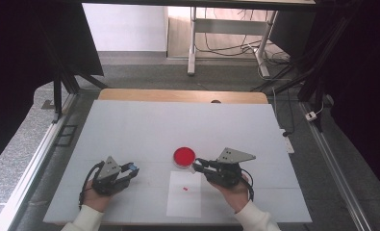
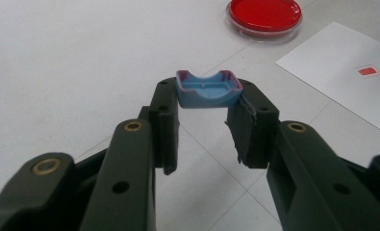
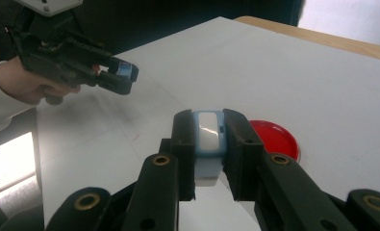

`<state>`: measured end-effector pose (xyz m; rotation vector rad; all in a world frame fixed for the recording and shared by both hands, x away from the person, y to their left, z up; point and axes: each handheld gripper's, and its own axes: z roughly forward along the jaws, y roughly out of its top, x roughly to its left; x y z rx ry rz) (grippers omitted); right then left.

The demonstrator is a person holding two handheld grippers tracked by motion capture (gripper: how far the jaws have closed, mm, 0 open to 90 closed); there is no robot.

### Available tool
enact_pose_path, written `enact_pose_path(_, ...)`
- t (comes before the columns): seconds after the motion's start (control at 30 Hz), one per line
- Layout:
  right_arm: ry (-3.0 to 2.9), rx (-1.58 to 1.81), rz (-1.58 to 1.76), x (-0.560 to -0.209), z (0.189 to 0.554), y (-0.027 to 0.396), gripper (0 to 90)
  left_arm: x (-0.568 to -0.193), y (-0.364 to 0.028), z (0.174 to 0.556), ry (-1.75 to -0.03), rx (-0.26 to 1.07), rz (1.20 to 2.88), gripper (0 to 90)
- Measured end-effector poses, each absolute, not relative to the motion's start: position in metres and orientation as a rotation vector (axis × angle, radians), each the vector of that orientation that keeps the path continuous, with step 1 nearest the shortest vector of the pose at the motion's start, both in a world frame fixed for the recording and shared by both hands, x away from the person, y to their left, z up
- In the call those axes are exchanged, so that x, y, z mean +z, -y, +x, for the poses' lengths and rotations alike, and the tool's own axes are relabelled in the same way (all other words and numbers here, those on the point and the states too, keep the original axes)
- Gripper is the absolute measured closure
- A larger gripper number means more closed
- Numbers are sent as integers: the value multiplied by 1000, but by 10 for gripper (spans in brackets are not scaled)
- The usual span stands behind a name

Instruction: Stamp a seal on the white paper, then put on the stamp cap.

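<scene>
On the bench: a white-topped bench (image 1: pixel 144 130) with a wooden far edge carries everything in hand.
Left tool: the left tool (image 1: pixel 131 170) sits at the near left of the bench in the high view, its jaws clenched on a small blue plastic cap with dark red rim edges (image 2: pixel 208 89).
Cap position: the cap is pinched at the very tips of the jaws, hollow side facing up toward the camera, clear of the bench surface (the right gripper view shows it lifted above the bench as well).
Right tool: the right tool (image 1: pixel 197 166) sits at the near right, jaws clenched on a small light-blue block with a white face (image 3: pixel 209 134).
Block position: the block stands upright between the two pads, and its pale lower part hangs below them.
Dish: a round clear dish filled with red (image 1: pixel 184 156) rests on the bench just beside the tip of the right tool.
Paper: a white rectangular sheet with a small red mark (image 1: pixel 185 193) lies flat near the front edge, between the two hands and just in front of the dish.
Spacing: the two tools are well apart, tips turned toward each other.
</scene>
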<state>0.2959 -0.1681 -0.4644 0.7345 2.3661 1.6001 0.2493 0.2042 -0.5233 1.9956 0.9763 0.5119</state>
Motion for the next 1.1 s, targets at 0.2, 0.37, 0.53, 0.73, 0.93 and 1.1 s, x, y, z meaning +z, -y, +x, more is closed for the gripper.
enact_pose_path(0.2, -2332, 1614, 757, -461, 298, 174, 752, -524, -203, 250, -981, 514, 2000, 643)
enact_pose_path(0.37, -2314, 1623, 770, -459, 299, 176, 752, -524, -203, 249, -976, 512, 1999, 643)
enact_pose_path(0.53, -2310, 1624, 768, -459, 299, 176, 752, -524, -202, 250, -972, 510, 1997, 643)
enact_pose_path(0.73, -2301, 1628, 772, -459, 299, 178, 752, -522, -198, 252, -961, 511, 2000, 643)
enact_pose_path(0.93, -2295, 1629, 772, -458, 300, 179, 752, -519, -191, 251, -931, 509, 2000, 643)
enact_pose_path(1.1, -2297, 1631, 773, -458, 300, 179, 752, -518, -186, 251, -914, 500, 2006, 643)
